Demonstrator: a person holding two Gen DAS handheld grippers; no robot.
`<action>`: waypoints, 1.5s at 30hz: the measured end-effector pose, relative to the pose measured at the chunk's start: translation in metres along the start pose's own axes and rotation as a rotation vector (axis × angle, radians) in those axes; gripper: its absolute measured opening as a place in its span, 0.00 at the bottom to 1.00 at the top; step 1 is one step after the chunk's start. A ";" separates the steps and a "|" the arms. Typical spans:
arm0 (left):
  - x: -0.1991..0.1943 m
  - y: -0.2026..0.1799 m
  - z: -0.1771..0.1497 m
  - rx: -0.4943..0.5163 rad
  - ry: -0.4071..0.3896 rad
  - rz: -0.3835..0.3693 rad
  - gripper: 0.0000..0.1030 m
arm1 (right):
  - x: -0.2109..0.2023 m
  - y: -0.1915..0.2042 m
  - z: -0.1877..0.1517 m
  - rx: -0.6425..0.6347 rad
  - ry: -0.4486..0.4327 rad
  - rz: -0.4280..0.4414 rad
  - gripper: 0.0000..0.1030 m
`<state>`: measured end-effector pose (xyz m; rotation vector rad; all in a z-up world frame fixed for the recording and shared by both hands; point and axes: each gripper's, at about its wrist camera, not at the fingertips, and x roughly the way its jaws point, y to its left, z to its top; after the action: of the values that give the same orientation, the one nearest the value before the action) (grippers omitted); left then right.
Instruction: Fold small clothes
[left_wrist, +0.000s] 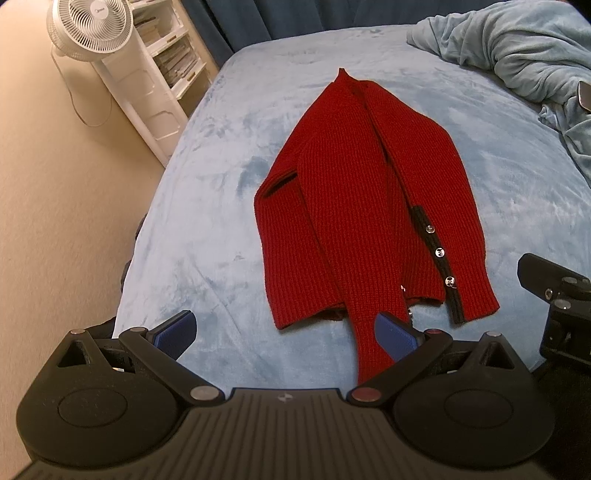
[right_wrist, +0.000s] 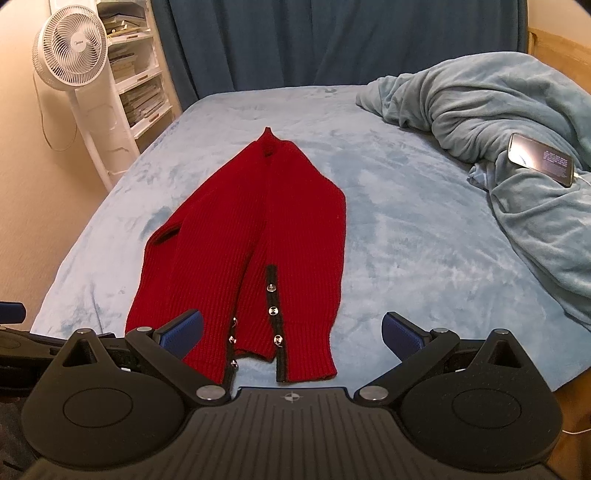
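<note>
A small red knit cardigan (left_wrist: 354, 199) with a black button band and silver buttons lies flat on the light blue bed (left_wrist: 221, 229), collar far, hem near. Both sleeves are folded over the front; the left sleeve runs down toward me past the hem. My left gripper (left_wrist: 284, 336) is open at the near edge, its right fingertip (left_wrist: 395, 338) beside the sleeve end, apart from the cloth as far as I can tell. In the right wrist view the cardigan (right_wrist: 258, 236) lies ahead. My right gripper (right_wrist: 291, 330) is open over the hem, holding nothing.
A rumpled blue blanket (right_wrist: 498, 122) is heaped at the back right with a lit phone (right_wrist: 541, 158) on it. A white fan (right_wrist: 70, 48) and white shelves (right_wrist: 136, 74) stand left of the bed. A dark curtain (right_wrist: 314, 40) hangs behind.
</note>
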<state>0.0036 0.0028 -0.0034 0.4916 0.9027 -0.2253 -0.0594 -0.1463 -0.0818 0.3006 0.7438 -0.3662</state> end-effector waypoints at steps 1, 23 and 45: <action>0.000 0.000 0.000 -0.001 0.001 -0.001 1.00 | -0.001 0.001 0.000 0.000 -0.001 0.000 0.99; -0.020 0.007 -0.006 -0.023 -0.039 -0.011 1.00 | -0.021 0.009 0.002 -0.019 -0.032 -0.003 0.99; -0.036 0.013 -0.011 -0.033 -0.078 -0.018 1.00 | -0.038 0.011 -0.001 -0.020 -0.067 -0.002 0.99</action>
<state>-0.0205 0.0187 0.0236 0.4413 0.8339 -0.2442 -0.0812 -0.1279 -0.0539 0.2676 0.6821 -0.3683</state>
